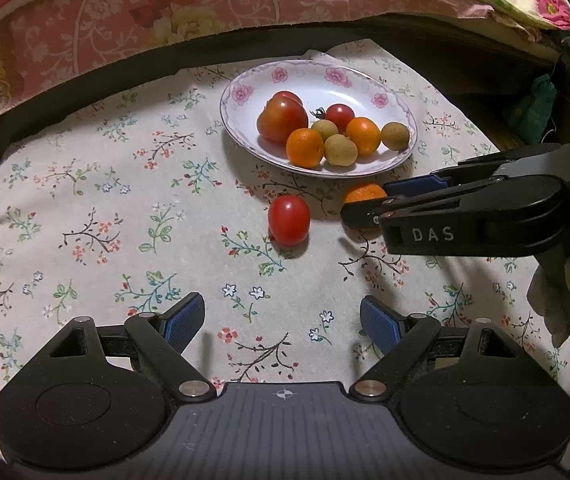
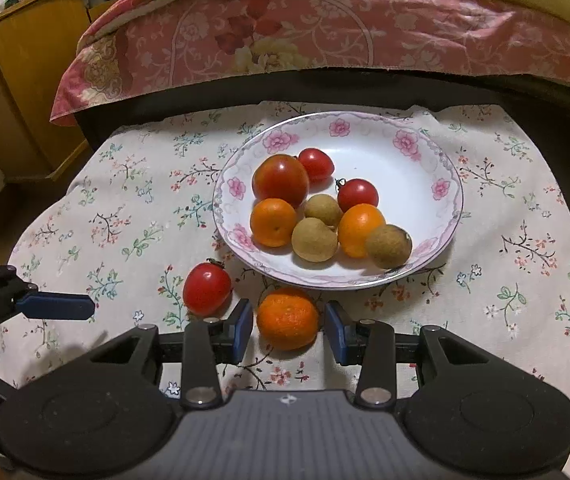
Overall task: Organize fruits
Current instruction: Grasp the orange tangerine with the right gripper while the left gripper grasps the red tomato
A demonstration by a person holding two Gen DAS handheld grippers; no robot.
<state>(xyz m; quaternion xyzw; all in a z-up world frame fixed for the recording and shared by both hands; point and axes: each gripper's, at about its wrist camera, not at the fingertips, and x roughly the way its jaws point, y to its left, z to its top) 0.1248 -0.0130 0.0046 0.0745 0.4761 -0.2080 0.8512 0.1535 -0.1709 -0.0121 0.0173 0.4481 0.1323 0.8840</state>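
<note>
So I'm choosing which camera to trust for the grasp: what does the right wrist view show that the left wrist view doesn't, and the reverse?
Only the right wrist view shows the loose round orange mandarin whole, sitting between the right gripper pads with small gaps either side, and a yellow wooden cabinet. Only the left wrist view shows the left gripper wide open and empty, and the right gripper from the side. Both show the flower-rimmed white plate of fruit, the loose red tomato and the floral cloth.

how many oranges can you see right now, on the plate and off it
3. Two sit on the plate: one orange at the front left of the pile, another toward the right. The third orange lies on the tablecloth, between the right gripper's pads. None seems hidden.
</note>
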